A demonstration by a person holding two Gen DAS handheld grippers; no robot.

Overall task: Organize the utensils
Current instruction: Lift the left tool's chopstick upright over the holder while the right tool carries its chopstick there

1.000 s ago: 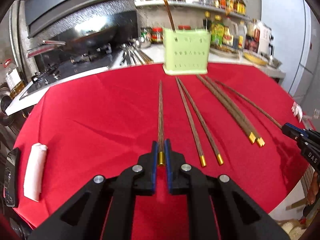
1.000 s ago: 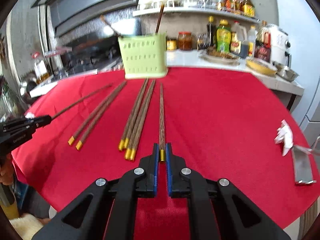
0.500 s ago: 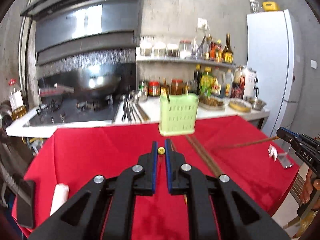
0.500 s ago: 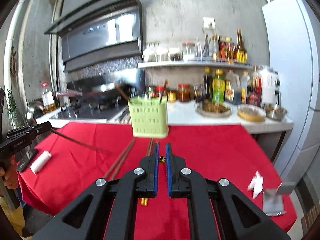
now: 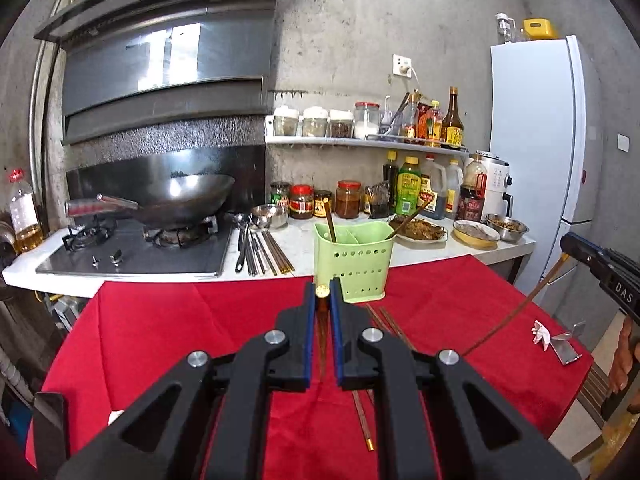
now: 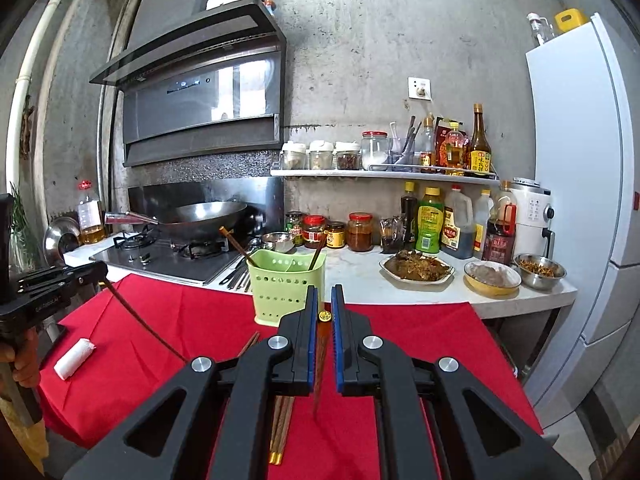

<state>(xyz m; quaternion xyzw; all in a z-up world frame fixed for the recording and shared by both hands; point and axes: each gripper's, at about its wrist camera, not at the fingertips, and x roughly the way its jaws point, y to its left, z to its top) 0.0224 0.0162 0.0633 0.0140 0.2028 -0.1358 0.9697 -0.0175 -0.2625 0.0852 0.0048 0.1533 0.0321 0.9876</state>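
Your left tongs (image 5: pixel 322 308) are clamped on a chopstick (image 5: pixel 321 322) at its gold-capped end, its shaft hanging down between the blue pads toward the red-covered surface (image 5: pixel 168 320); your right tongs (image 6: pixel 325 320) grip a second chopstick (image 6: pixel 320 364) the same way, cap up, tip pointing down above the cloth; the green utensil holder (image 5: pixel 354 262) stands at the far edge of the red cloth, just beyond both tongs, with two chopsticks leaning inside it; more chopsticks (image 6: pixel 282 424) lie flat on the cloth below the tongs; a white roll (image 6: pixel 74 358) rests at the cloth's left side.
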